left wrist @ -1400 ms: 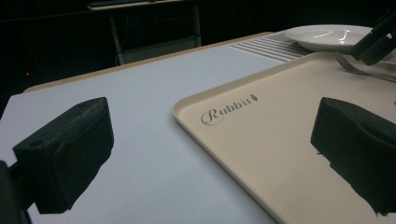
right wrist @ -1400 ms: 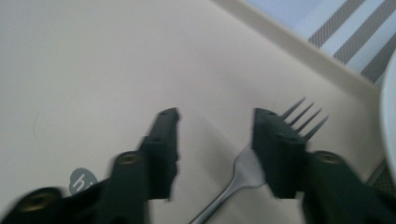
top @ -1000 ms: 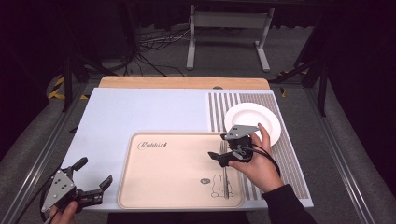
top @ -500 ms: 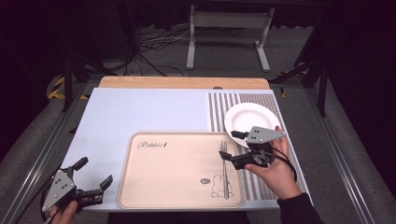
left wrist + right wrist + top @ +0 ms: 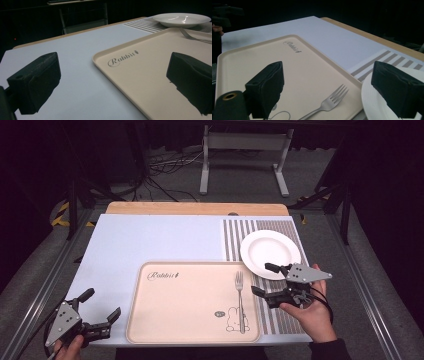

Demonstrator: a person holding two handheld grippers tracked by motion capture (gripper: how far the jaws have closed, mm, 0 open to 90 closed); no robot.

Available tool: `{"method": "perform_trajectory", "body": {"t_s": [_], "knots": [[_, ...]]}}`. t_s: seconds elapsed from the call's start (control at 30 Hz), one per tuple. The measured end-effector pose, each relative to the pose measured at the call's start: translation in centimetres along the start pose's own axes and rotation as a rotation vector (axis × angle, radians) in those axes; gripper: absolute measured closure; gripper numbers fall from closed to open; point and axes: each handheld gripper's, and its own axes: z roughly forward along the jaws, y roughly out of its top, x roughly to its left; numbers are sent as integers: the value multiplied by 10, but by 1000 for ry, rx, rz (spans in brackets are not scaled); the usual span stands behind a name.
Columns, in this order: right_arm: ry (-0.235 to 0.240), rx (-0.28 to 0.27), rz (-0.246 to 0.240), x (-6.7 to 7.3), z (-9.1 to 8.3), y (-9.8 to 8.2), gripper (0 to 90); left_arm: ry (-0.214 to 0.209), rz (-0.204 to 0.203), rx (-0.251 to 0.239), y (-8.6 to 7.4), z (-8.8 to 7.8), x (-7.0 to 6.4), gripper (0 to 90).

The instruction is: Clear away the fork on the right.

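Observation:
A beige tray printed "Rabbit" lies at the front middle of the table. A metal fork rests on its right part, tines pointing away from me. A white plate stands on the striped mat just right of the tray. My right gripper hovers over the mat between the tray's right edge and the plate; its jaws have just been opening and stand open with nothing between them. In the right gripper view the fork and plate lie ahead of the right gripper. My left gripper is open at the tray's front left corner, empty.
A grey striped placemat covers the right side of the pale table cover. A wooden strip marks the far edge. Beyond it a metal stand and cables lie on the dark floor.
My right hand has moved right, off the tray's right part and onto the striped mat by the plate. The fork stays on the tray. The left gripper has not moved.

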Motion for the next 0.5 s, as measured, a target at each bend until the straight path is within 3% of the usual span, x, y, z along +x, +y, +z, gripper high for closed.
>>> {"method": "perform_trajectory", "body": {"t_s": [0.23, 0.5], "knots": [[-19, -20, 41, -7, -13, -20, 115, 1, 0, -1, 0, 0, 0, 1], [-37, -82, 92, -15, -25, -46, 97, -1, -3, 1, 0, 2, -1, 1]]}}
